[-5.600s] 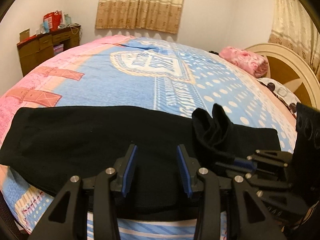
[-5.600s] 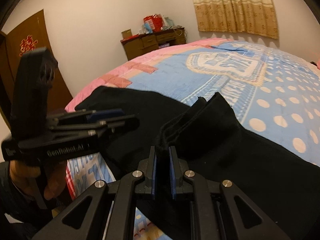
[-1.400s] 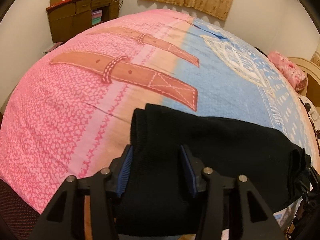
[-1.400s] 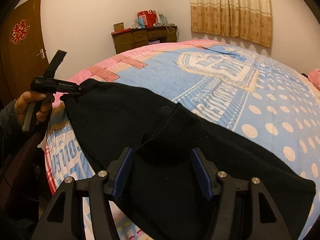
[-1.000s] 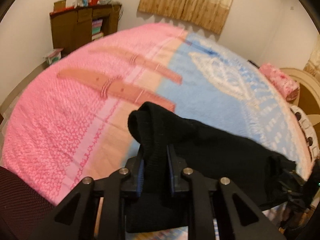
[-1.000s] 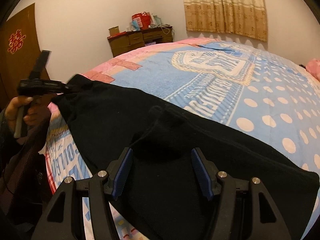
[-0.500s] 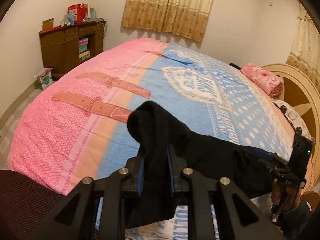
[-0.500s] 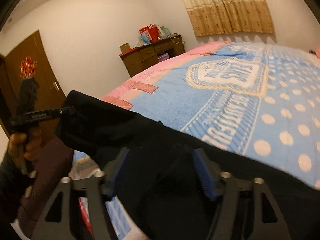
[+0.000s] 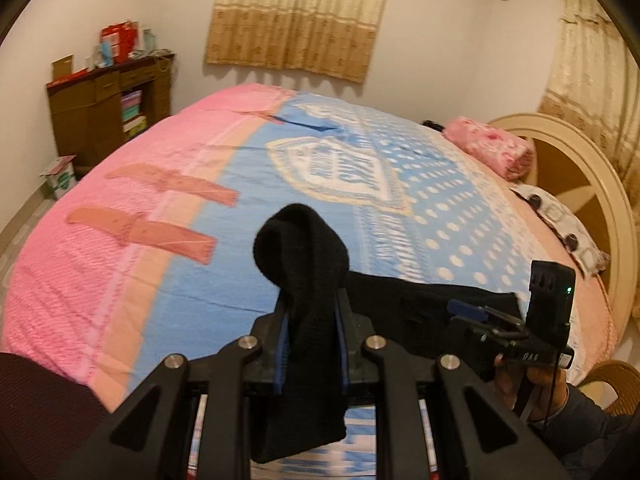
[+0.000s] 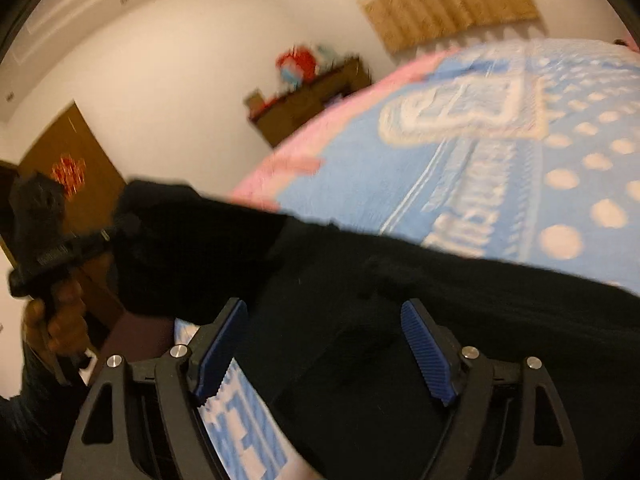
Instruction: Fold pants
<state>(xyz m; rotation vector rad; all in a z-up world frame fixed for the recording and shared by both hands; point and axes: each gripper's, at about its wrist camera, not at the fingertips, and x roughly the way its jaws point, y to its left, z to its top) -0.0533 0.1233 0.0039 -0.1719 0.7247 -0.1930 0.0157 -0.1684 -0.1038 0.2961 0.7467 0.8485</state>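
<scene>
Behind everything, your bed (image 9: 168, 288) fills the room with its pink-and-blue cover, a wooden cabinet (image 9: 108, 116) at the upper left of the left wrist view, tan curtains (image 9: 296, 16) at the top centre, and a rolled pink blanket (image 9: 490, 148) by the cream headboard (image 9: 592, 184) on the right. Your left tongs (image 9: 310, 344) are pinched narrow on the black pants (image 9: 302, 256), whose gripped end bulges up above the pads in the middle of the frame and hangs down below them at the bottom; the cloth then stretches right toward your right tongs (image 9: 464, 310) at the lower right edge of the bed. In the blurred right wrist view, your right tongs (image 10: 324, 344) stand wide, with the pants (image 10: 460, 288) running across the frame between the blue pads (image 10: 426, 352). You cannot tell whether the pads touch the cloth. At centre left, your left tongs (image 10: 116, 230) clamp the far end of the pants.
</scene>
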